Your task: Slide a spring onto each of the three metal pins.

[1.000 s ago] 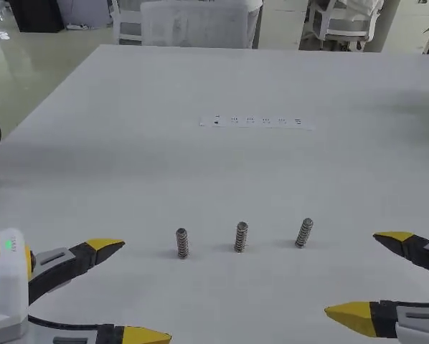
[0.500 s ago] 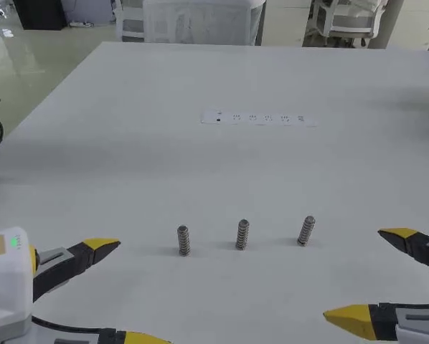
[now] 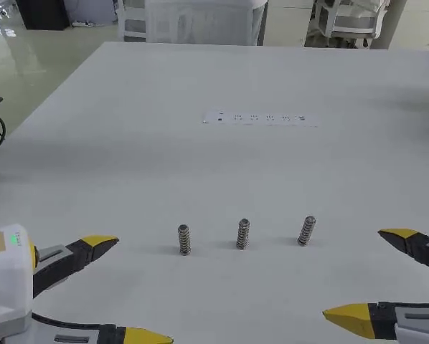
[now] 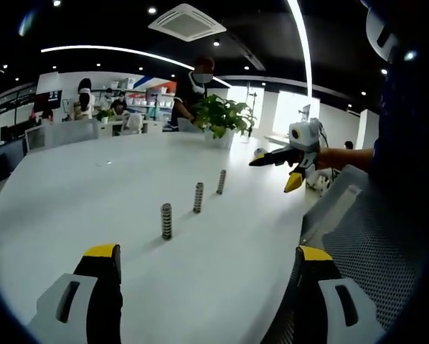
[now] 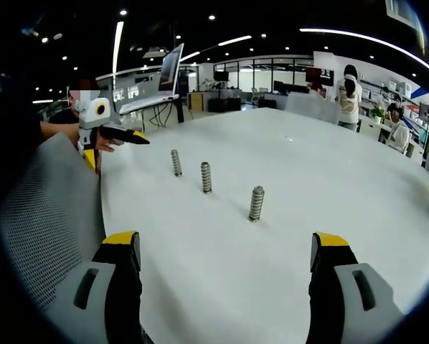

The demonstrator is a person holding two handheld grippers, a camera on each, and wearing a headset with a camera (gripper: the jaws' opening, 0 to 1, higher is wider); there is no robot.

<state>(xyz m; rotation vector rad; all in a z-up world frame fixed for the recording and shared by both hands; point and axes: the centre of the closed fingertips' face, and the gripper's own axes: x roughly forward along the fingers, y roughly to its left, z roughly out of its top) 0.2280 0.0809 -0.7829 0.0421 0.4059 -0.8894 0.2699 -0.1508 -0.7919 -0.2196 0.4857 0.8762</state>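
White workbench (image 3: 286, 165) is carrying three springs (image 3: 243, 233) upright in a near row, seemingly all seated on pins. I am holding left gripper (image 3: 127, 288) and right gripper (image 3: 366, 274) wide apart, empty; task looking done.

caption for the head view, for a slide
Three upright springs in a row on the white table, between the open left gripper and open right gripper.

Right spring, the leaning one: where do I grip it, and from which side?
Pinch the right spring at mid-height, across its coils, coming in level from the right. It stands nearly upright, top leaning right in the head view, with bare table around it, and the open right gripper is nearest.
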